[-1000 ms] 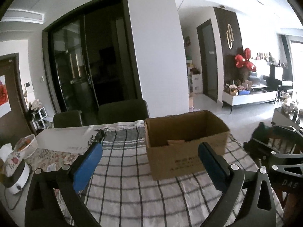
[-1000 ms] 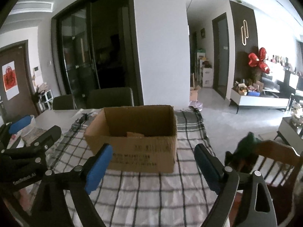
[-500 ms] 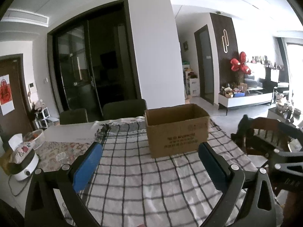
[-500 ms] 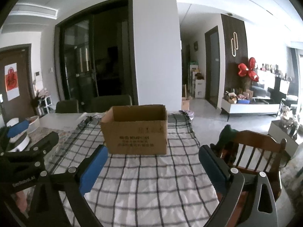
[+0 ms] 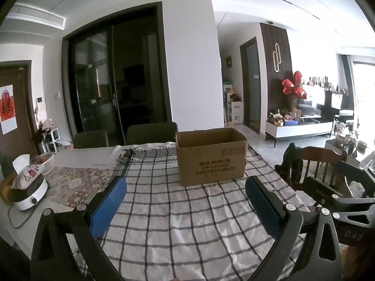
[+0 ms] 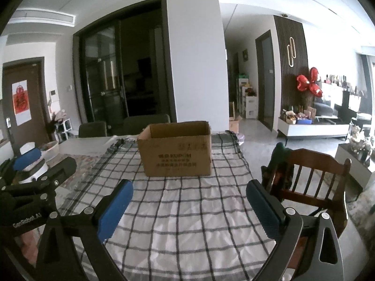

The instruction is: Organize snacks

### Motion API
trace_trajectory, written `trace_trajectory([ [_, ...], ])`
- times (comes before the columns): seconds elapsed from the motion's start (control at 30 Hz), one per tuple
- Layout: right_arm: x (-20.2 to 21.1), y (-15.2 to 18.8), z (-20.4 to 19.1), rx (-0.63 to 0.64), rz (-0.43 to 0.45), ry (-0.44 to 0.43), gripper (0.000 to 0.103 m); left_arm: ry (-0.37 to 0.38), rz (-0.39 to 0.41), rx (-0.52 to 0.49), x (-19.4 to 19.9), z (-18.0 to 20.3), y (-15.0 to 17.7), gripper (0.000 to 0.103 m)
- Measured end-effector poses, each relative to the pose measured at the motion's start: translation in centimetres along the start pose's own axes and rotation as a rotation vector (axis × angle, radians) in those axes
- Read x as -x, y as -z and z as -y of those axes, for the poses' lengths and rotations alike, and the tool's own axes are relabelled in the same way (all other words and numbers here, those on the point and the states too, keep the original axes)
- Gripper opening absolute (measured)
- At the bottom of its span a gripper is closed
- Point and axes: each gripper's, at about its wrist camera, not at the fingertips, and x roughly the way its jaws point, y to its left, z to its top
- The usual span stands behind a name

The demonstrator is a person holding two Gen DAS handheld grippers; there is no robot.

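An open cardboard box stands at twelve o'clock on the desk, contents hidden; left gripper and right gripper jaws gape wide, empty.

Black, angular two-finger left gripper with triangular cut-outs in its frame, round silver screw heads at the joints, long blue textured pads on the inner faces of both fingers. Same build on the black right gripper: blue ribbed pads, silver screws, hollow triangular struts. White lettering "GenRobot.AI" along the left unit's side, seen from the right wrist; white letters "DAS" on the right unit's side, seen from the left wrist.
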Motion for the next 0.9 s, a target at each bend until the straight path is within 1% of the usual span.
trace_trajectory([
  [0.3,1.6,1.1,-0.2,0.000,0.016,-0.010,0.098,0.003,0.018,0.000,1.8,0.1,0.8,0.103],
  [0.5,1.9,1.2,-0.2,-0.004,0.019,-0.011,0.098,-0.003,0.042,0.007,2.7,0.1,0.9,0.103],
  [0.9,2.5,1.4,-0.2,-0.006,0.028,-0.004,0.098,0.000,0.048,0.008,3.3,0.2,1.0,0.103],
])
